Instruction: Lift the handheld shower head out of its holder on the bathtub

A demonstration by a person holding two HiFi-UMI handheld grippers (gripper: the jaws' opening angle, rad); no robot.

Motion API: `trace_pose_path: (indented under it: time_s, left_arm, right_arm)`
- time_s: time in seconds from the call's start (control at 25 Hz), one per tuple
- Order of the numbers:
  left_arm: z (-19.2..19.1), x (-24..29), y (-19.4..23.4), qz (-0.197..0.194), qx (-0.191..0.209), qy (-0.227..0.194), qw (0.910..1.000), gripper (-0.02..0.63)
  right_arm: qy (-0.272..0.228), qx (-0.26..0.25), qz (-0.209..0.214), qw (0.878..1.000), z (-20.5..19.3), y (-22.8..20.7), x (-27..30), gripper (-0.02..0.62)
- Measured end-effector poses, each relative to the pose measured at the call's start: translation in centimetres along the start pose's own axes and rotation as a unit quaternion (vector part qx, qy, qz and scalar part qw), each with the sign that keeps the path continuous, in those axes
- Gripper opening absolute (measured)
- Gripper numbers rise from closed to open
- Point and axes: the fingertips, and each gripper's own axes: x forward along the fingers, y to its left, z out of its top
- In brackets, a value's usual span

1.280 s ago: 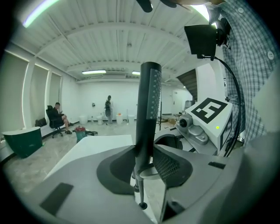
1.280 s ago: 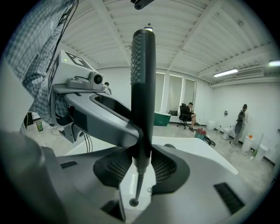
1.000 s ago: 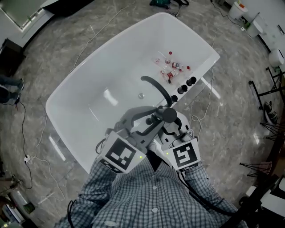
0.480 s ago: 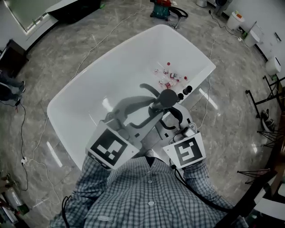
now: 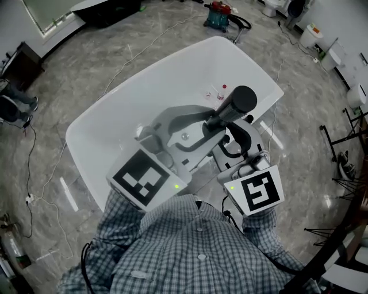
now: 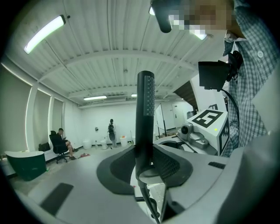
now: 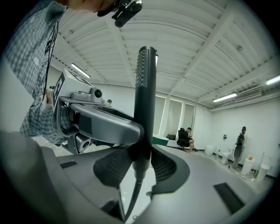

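Note:
A dark wand-shaped shower head (image 5: 233, 107) is held up above the white bathtub (image 5: 109, 123), its round end towards me. Both grippers clamp it. My left gripper (image 5: 202, 125) reaches in from the left and is shut on the handle. Just below it my right gripper (image 5: 226, 136) is also shut on the handle. In the left gripper view the shower head (image 6: 145, 118) stands upright between the pads (image 6: 169, 165), and its hose (image 6: 149, 205) hangs down. The right gripper view shows the shower head (image 7: 145, 100) pinched the same way. The holder is hidden behind the grippers.
Small bottles (image 5: 217, 92) lie in the tub's far end. A red machine (image 5: 221, 15) and cables lie on the marble floor beyond the tub. Metal racks (image 5: 345, 143) stand at the right. A seated person (image 6: 60, 142) and a standing one are far off.
Both grippers have risen towards my head with the shower head, which now sits higher over the tub and looms larger. The taps on the rim are now covered.

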Motion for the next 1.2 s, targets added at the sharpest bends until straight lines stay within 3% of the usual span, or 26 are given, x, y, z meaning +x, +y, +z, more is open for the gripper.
trace_pose_path:
  time_s: [0.36,1.2]
  left_arm:
    - [0.84,-0.09,0.03,-0.009,-0.004,-0.031,0.9995,0.115]
    - [0.48,-0.08,0.07,-0.004,-0.012,-0.027,0.9995,0.115]
  right_arm:
    - [-0.013,0.014,-0.013,1.0,0.58,-0.26,-0.24,0.129]
    - [-0.001,0.024,-0.004,1.0,-0.16,-0.18,-0.27,0.128]
